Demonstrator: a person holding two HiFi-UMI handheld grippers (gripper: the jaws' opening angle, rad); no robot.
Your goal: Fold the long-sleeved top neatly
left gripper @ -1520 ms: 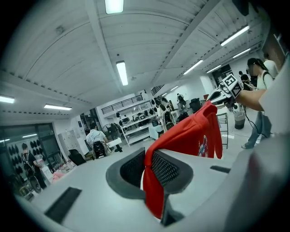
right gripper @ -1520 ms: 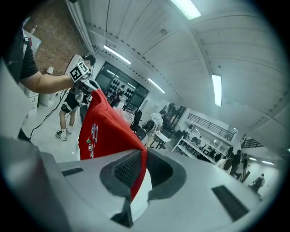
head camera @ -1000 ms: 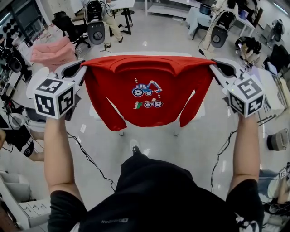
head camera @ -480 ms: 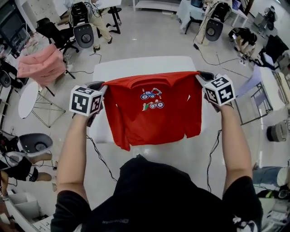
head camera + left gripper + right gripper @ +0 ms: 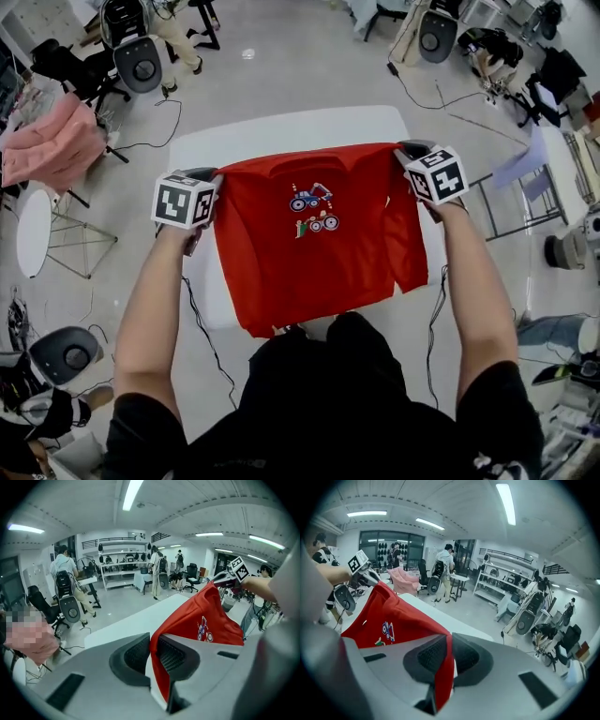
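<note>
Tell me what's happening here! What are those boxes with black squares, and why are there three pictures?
A person holds a tool in each hand. Each is a hand-held gripper: a pincher with two jaws. The left hand-held gripper and the right hand-held gripper each pinch one shoulder of a red top with little vehicles printed on it, spread over a white table. The boxes with black squares, like this cube, are parts of the grippers. One picture comes from a camera on the person's head, looking down. The other two come from small cameras riding on the grippers, so you see the jaws up close, shut on the red cloth.
</note>
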